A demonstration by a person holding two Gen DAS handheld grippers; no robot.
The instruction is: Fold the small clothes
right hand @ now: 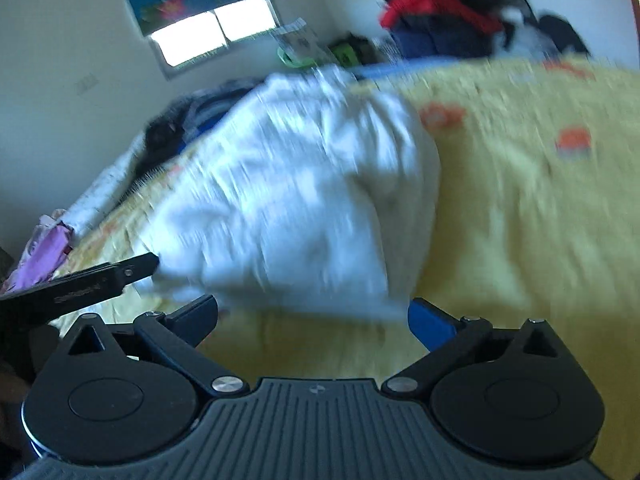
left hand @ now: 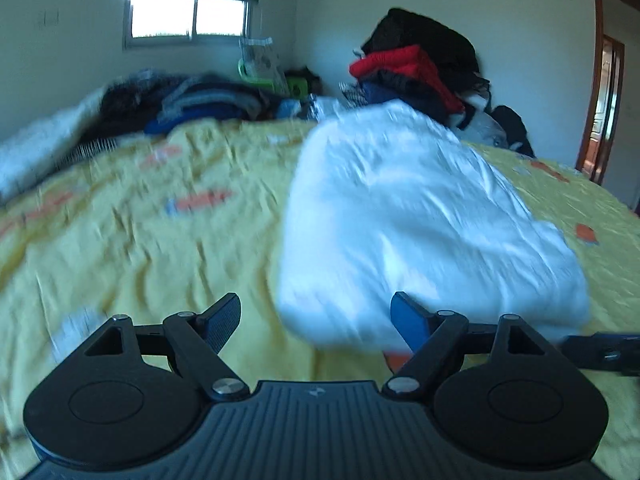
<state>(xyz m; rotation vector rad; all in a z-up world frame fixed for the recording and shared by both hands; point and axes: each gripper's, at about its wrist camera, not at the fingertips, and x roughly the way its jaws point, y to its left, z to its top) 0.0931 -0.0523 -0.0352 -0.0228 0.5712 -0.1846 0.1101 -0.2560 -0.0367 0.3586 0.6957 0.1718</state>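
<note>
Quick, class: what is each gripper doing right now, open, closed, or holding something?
Left gripper: open, holding nothing; the white garment lies just ahead.
Right gripper: open, holding nothing.

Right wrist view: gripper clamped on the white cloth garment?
No: the right gripper stands open, its fingers apart with the white cloth garment lying ahead on the yellow bedspread.

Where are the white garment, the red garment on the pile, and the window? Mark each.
white garment (left hand: 400, 220), left wrist view, middle of its bunched cloth.
red garment (left hand: 404, 65), left wrist view, its upper fold on the pile.
window (left hand: 186, 20), left wrist view, its bright panes.
</note>
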